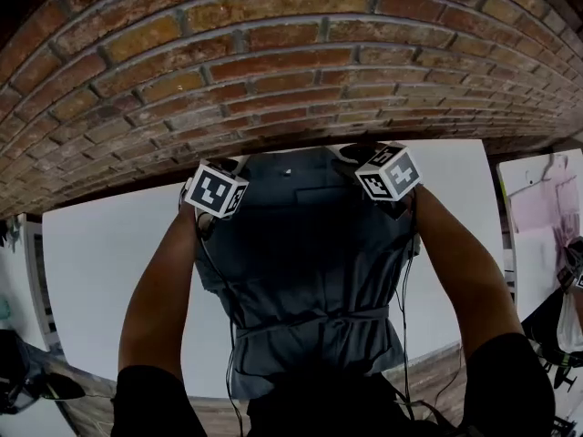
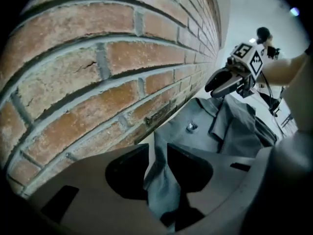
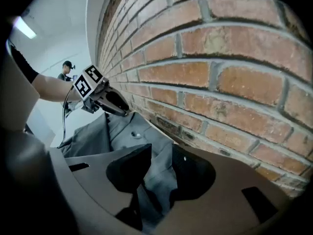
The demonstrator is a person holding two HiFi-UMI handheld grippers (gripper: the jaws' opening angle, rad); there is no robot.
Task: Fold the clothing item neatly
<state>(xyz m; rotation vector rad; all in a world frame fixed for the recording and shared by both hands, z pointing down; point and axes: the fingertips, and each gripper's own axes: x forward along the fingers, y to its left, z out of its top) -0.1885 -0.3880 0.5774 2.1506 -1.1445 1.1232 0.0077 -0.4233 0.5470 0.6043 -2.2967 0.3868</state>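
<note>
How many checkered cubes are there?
2: one cube on the left gripper, another on the right gripper, both at the far edge of the grey garment. Others may be hidden.

This looks like a bare studio or lab workspace: a plain white counter (image 1: 100, 271) stands against an exposed brick wall (image 1: 273, 53). A second white counter (image 1: 533, 276) stands alongside, and another person (image 3: 66, 68) stands beyond.

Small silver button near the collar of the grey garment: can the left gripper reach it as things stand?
Probably yes. The small silver button lies uncovered on the grey garment, ahead of the left gripper, with nothing between. Its jaws stand apart around shoulder cloth, which it must leave first.
</note>
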